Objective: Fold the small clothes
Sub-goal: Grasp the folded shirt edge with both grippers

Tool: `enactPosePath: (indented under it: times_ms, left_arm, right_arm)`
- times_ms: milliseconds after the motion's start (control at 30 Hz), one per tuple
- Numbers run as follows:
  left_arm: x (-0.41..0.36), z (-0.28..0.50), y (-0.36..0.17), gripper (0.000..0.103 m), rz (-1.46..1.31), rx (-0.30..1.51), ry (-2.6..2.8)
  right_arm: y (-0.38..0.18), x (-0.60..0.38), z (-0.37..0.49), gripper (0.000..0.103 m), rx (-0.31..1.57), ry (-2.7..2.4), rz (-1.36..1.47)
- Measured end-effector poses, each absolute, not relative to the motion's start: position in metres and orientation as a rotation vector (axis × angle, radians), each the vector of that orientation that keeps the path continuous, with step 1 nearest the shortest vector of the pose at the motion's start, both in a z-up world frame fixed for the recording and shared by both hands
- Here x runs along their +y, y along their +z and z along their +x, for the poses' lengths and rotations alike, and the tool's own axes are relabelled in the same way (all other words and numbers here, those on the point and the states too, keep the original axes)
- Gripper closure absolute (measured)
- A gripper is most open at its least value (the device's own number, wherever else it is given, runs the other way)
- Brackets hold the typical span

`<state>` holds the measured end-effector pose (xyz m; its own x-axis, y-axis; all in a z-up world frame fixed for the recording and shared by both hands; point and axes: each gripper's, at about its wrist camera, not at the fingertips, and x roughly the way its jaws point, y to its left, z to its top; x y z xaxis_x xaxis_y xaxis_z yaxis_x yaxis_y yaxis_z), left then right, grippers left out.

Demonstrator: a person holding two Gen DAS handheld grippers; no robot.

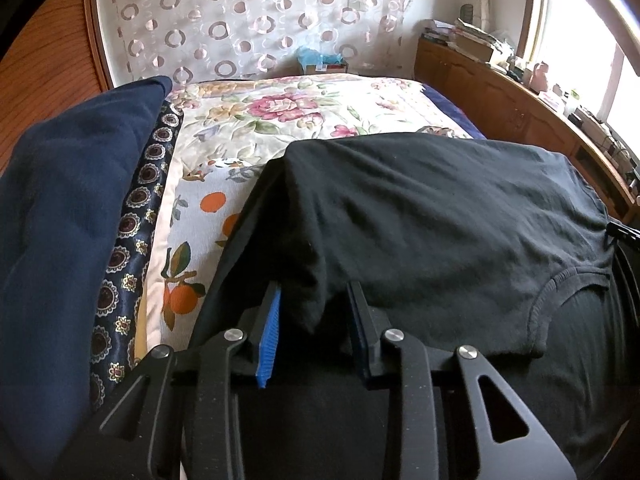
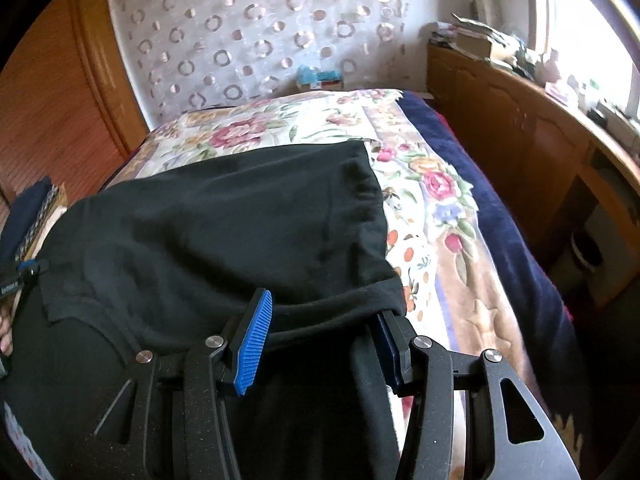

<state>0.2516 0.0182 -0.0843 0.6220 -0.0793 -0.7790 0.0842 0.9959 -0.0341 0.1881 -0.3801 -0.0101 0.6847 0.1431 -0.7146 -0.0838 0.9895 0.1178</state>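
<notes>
Left tongs (image 1: 316, 332): parted, with a hanging fold of the black T-shirt (image 1: 420, 208) between the fingers, draped there and not pinched. Right tongs (image 2: 324, 340): also parted, wider, straddling the thick rolled edge of the same black T-shirt (image 2: 220, 220) without clamping it.

Lies on the near end of the floral quilt (image 1: 320, 108), spread across most of its width, with a top layer doubled over a lower one. Shows the ribbed neckline (image 1: 560, 284) at the near right of the quilt, partly tucked under that upper layer. Shows a fairly straight far edge across the quilt, with light wrinkles over the top.

Navy garment (image 1: 60, 200) at the left edge of the quilt, piled beside a dark patterned border; hard to say whether folded or merely heaped.

Judging by the lie of the cloth: roughly midway. Looks like one fold laid, with the fabric doubled but the package broad and loose. Probably leaves a further fold or two to bring it down to a compact size, plus smoothing of the bunched near edge by both tongs. No finished, squared-off black bundle anywhere on the quilt.
</notes>
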Motion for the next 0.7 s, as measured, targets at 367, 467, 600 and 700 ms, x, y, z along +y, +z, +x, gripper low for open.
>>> enactPosePath:
  times_ms: [367, 467, 600, 700]
  left_arm:
    - [0.018, 0.228, -0.050, 0.094, -0.013, 0.753, -0.141]
    - [0.023, 0.219, -0.031, 0.094, -0.036, 0.696, -0.156]
    - [0.028, 0.208, -0.010, 0.094, -0.056, 0.637, -0.168]
    - [0.032, 0.201, 0.000, 0.094, -0.062, 0.607, -0.172]
  right_arm:
    - [-0.004, -0.370, 0.190, 0.098, 0.717, 0.179, 0.023]
    - [0.015, -0.362, 0.182, 0.098, 0.639, 0.191, -0.014]
    - [0.039, -0.358, 0.174, 0.098, 0.567, 0.187, -0.031]
    - [0.049, -0.361, 0.175, 0.098, 0.544, 0.155, -0.024]
